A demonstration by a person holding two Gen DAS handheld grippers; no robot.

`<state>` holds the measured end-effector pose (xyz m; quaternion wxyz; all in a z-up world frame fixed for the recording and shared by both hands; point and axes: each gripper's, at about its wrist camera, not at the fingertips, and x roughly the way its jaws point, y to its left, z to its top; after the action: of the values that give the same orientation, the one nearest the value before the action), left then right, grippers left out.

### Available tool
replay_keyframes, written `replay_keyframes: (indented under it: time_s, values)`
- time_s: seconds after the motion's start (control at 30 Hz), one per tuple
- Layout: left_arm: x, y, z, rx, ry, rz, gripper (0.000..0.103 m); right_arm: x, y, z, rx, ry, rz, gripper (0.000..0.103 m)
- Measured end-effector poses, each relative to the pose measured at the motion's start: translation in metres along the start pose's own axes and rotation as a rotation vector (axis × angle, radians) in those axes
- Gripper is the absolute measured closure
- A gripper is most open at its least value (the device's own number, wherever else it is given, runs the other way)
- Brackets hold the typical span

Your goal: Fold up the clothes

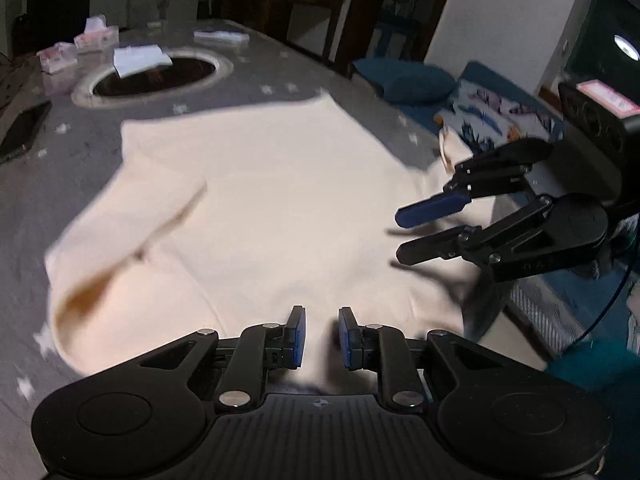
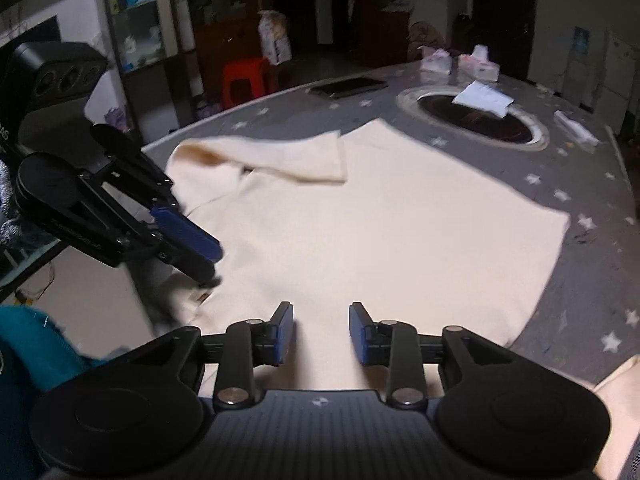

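At the near edge of the table, low over the cream garment [image 1: 280,200]: left gripper [image 1: 322,336], blue pads only a narrow gap apart, cloth showing through the gap. Cannot tell whether a fold is pinched there. From the right wrist view, same tool blurred, tips down at the garment's near left edge.

Beside it, right gripper [image 2: 321,332], jaws parted wider, nothing between the pads, bare cloth below. In the left wrist view, hanging just above the garment's right side, thin shadows of the fingers on the fabric beneath.

Writing on the tools: the letters "AS" at the left gripper's housing, cut off by the picture's edge; faint embossed lettering along one of its arms, too blurred to read. A pink-red card [image 1: 608,98] on top of the right gripper, print not legible.

Garment spread flat on the grey star-patterned table cover [image 1: 60,200], one sleeve [image 2: 264,156] folded inward across the body, the far hem straight.

Farther out on the table: a round dark opening with a pale ring [image 1: 156,76], a white folded sheet [image 1: 138,60] lying across its rim, pink tissue packs [image 1: 96,34] behind, printing unreadable, and a dark flat slab [image 1: 24,128] near the edge.

Off the table: a blue cushion [image 1: 416,84], a feather-patterned cloth [image 1: 488,116], a red stool [image 2: 246,80], shelves along the dim back wall.
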<state>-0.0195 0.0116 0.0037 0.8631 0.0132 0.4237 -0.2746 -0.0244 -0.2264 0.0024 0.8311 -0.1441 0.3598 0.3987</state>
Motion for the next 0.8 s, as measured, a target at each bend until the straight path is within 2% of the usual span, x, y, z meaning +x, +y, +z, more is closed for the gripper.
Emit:
replay_keyframes:
  time_s: [0.17,0.3,0.47,0.63,0.67,0.7,0.8]
  values:
    - [0.02,0.029,0.037,-0.09,-0.061,0.034,0.082,0.011,-0.036,0.018,0.047,-0.025,-0.082,0.069]
    - [0.05,0.05,0.057,-0.144,-0.047,0.065,0.082,0.028,-0.066,0.028,0.097,-0.021,-0.141,0.068]
    - [0.064,0.07,0.064,-0.134,-0.026,0.126,0.082,0.046,-0.1,0.034,0.155,-0.006,-0.189,0.068]
    - [0.046,0.097,0.063,-0.17,-0.047,0.229,0.082,0.058,-0.122,0.033,0.184,0.016,-0.216,0.068]
    - [0.042,0.103,0.064,-0.176,-0.052,0.259,0.081,0.059,-0.126,0.033,0.188,0.018,-0.22,0.068]
    - [0.038,0.108,0.065,-0.181,-0.057,0.291,0.073,0.06,-0.129,0.034,0.193,0.017,-0.223,0.068]
    - [0.036,0.118,0.073,-0.2,-0.057,0.394,0.071,0.063,-0.138,0.039,0.2,0.012,-0.236,0.067]
